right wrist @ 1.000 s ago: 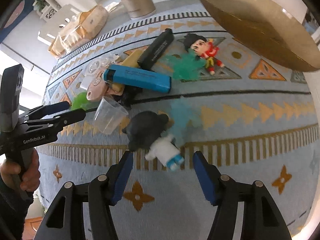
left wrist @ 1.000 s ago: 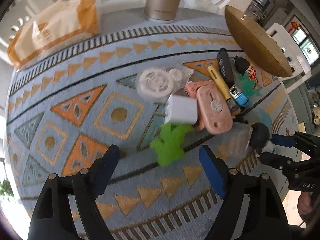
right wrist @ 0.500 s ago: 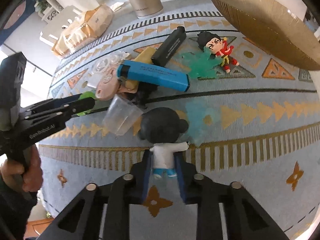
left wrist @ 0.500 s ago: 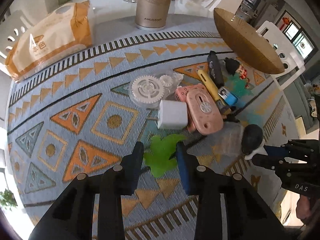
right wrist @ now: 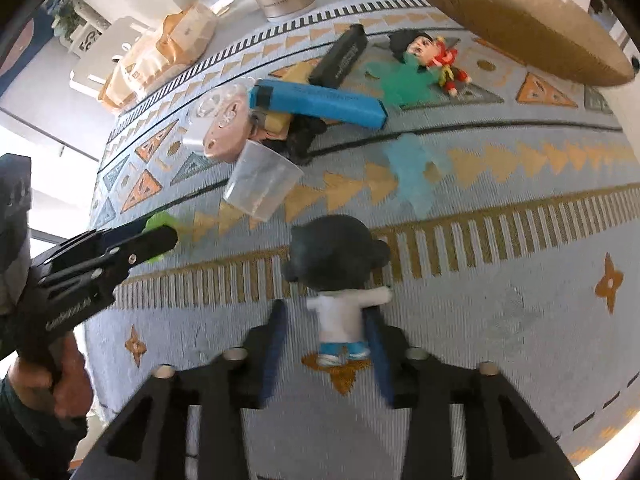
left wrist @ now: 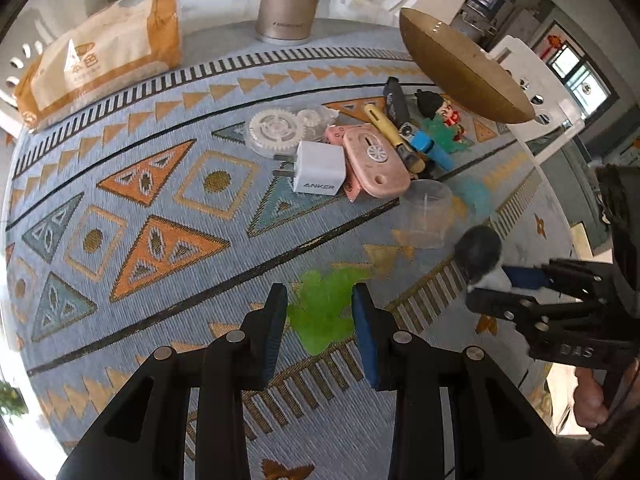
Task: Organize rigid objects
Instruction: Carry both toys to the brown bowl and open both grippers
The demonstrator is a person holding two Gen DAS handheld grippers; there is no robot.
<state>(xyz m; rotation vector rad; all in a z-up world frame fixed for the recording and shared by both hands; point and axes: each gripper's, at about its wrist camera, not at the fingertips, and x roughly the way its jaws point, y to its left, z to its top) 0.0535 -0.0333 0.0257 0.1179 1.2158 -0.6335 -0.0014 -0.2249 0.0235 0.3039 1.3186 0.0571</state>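
My left gripper is shut on a flat green leaf-shaped toy and holds it near the cloth's front edge. My right gripper is shut on a small figurine with a big black head, white shirt and blue shorts, gripped at the body. That figurine also shows in the left wrist view. A pile lies further back: white charger, pink case, white gears, blue lighter, black lighter, clear cup, red figurine.
A patterned blue and orange cloth covers the table. A gold bowl stands at the back right, a metal cylinder and an orange tissue pack at the back. Teal leaf toys lie by the pile.
Both grippers went from open to shut, the left on the green toy, the right on the black-headed figurine. Both have drawn their objects back from the pile toward the front edge.
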